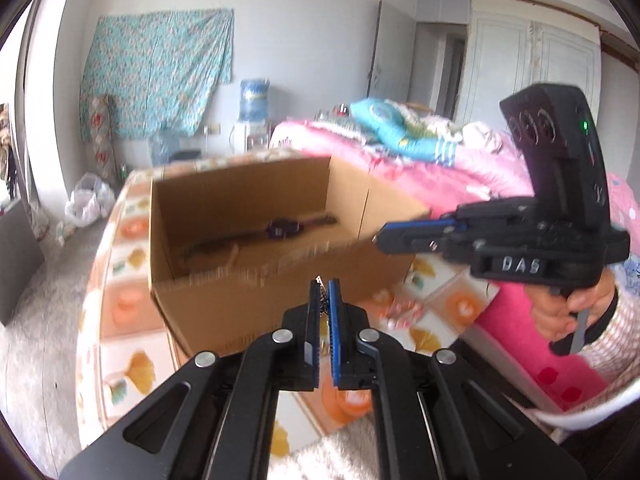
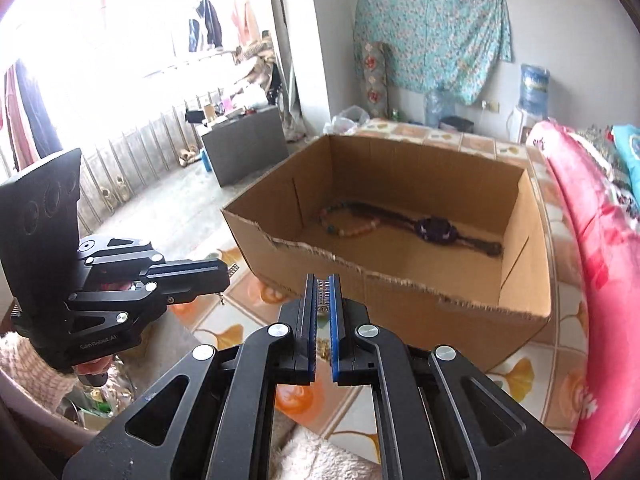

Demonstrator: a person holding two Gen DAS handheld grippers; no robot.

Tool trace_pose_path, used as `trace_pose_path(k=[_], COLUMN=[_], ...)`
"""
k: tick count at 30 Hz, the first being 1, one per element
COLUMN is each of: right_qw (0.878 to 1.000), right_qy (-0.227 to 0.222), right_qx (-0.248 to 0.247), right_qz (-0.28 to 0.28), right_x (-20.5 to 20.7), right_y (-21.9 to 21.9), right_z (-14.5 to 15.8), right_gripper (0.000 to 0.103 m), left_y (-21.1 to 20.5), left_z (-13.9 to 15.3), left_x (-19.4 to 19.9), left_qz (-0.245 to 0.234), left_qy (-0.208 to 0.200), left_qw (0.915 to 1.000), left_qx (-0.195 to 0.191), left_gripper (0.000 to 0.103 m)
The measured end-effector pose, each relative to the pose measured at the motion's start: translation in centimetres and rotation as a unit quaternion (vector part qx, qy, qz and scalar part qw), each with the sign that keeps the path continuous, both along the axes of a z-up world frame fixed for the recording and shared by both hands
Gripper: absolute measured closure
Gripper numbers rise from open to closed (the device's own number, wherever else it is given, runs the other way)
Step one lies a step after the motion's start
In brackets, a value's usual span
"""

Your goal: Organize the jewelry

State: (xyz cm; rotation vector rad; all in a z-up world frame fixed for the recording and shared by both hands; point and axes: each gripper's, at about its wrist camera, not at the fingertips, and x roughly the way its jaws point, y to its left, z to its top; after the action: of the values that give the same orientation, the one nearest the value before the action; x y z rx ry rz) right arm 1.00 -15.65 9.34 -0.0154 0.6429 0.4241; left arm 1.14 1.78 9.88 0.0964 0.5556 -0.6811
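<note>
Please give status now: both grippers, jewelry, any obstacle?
Left gripper shut on chain. Right gripper shut on metal piece. Box ahead, open, nothing blocking.

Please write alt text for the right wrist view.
A shut right hand-held gripper pinches a small metal chain before an open cardboard box holding a beaded bracelet and dark necklace; the left hand-held gripper is alongside.
</note>
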Motion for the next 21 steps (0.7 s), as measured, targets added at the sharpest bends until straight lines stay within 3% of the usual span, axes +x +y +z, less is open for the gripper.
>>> trace_pose_path(k=[6,13,17,21], right_qw=[1.0,0.995,0.993,0.994], right_qy=[-0.008,0.047,0.048,0.035], right_qx=[0.015,0.017,0.017,0.027], right_qz=[-0.025,-0.086,-0.103,-0.099], right_x=[4.3,10.6,11.8,10.8], right_y=[-0.3,-1.6,-2.1,-2.5], right_z=[0.7,-1.8,-2.4,-2.0], right_gripper=[0.099,0.099,0.091,0.079], left_y=[-2.5,-6.0,-6.9,-6.4], left_z=[2.5,0.8,0.0,0.0], left_x=[4.5,12.1,14.0,13.9], left_qz=[0.014,0.045,0.077,0.096], left_qy=[0.007,0.056,0.059,0.053], left_qw=[0.9999,0.9962,0.9927,0.9919], left_qx=[0.006,0.049,0.072,0.065], left_gripper=[0.1,0.099,0.098,0.076])
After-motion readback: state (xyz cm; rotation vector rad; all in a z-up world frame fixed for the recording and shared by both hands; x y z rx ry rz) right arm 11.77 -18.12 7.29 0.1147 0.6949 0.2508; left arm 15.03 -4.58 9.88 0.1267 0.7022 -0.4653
